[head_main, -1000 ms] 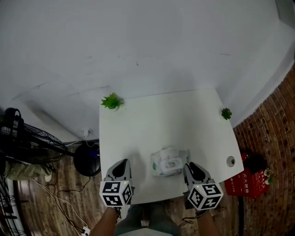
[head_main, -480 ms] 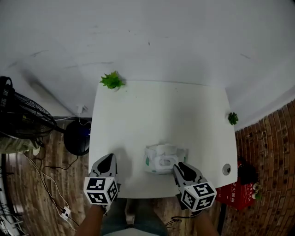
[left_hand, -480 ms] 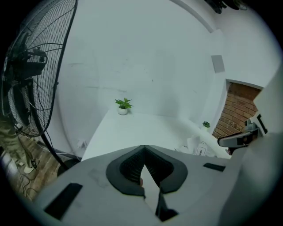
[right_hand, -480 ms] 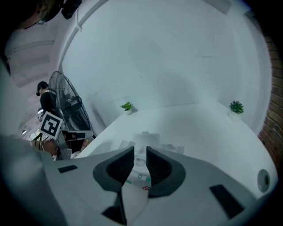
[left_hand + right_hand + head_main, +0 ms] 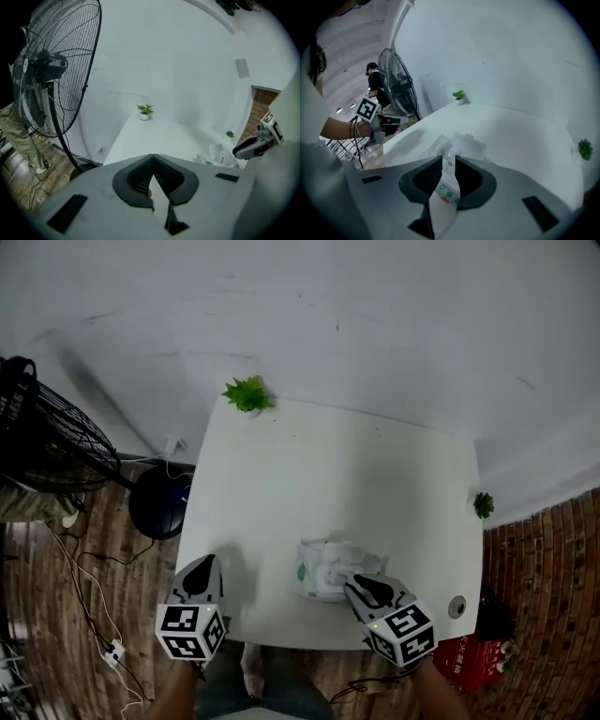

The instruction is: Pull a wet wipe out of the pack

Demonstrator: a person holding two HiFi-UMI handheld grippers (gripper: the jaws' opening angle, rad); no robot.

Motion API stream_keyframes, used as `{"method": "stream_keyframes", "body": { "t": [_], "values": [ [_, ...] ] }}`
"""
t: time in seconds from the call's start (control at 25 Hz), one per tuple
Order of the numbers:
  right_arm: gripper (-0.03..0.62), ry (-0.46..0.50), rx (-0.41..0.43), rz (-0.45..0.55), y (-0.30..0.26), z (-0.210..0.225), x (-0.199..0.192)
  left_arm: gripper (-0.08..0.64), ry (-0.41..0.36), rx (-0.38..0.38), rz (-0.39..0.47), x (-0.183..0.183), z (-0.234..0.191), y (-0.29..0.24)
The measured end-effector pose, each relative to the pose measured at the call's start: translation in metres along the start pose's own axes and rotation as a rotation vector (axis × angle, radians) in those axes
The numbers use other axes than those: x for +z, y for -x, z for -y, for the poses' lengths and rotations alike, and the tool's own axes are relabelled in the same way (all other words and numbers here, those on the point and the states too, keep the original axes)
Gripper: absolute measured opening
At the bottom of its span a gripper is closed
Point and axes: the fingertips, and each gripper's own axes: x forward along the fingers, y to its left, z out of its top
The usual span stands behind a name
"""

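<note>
A white wet wipe pack (image 5: 321, 573) lies near the front edge of the white table (image 5: 356, 484), its top crumpled with a wipe sticking up. My right gripper (image 5: 354, 585) is at the pack's front right end. In the right gripper view the jaws (image 5: 448, 159) stand close together with the pack's printed wrapper (image 5: 464, 143) pinched between them. My left gripper (image 5: 200, 570) hovers at the table's front left corner, well left of the pack. Its jaws (image 5: 152, 157) meet at the tips with nothing in them. In the left gripper view the pack (image 5: 216, 158) lies far right.
A small green plant (image 5: 247, 393) stands at the table's far left corner and another (image 5: 484, 504) at its right edge. A round grommet (image 5: 457, 607) sits near the front right corner. A standing fan (image 5: 37, 437) and floor cables (image 5: 103, 615) are to the left, a red crate (image 5: 483, 648) at right.
My right gripper has moved from beside the pack onto its front right end. The left gripper has stayed near the front left corner. The head view has shifted.
</note>
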Motion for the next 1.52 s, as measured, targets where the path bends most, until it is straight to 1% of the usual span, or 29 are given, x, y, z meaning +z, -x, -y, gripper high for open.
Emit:
{"method": "stream_keyframes", "body": {
  "t": [0.24, 0.48, 0.6, 0.92, 1.12, 1.32, 1.52],
  "values": [
    [0.085, 0.166, 0.114, -0.113, -0.012, -0.006, 0.0, 0.003, 0.023, 0.056, 0.017, -0.003, -0.013, 0.009],
    [0.081, 0.273, 0.213, -0.202, -0.022, -0.007, -0.004, 0.003, 0.052, 0.117, 0.023, -0.01, -0.029, 0.021],
    [0.08, 0.312, 0.244, -0.229, -0.026, -0.007, -0.005, 0.003, 0.066, 0.143, 0.026, -0.013, -0.036, 0.026],
    [0.077, 0.356, 0.309, -0.289, -0.037, -0.012, -0.009, 0.003, 0.084, 0.167, 0.037, -0.014, -0.04, 0.028],
    [0.08, 0.349, 0.35, -0.317, -0.042, -0.015, -0.01, 0.003, 0.088, 0.172, 0.038, -0.013, -0.042, 0.025],
    [0.08, 0.355, 0.363, -0.344, -0.047, -0.014, -0.014, 0.003, 0.091, 0.18, 0.035, -0.014, -0.046, 0.025],
    [0.074, 0.338, 0.387, -0.364, -0.048, -0.019, -0.015, 0.003, 0.096, 0.192, 0.032, -0.015, -0.054, 0.027]
  ]
}}
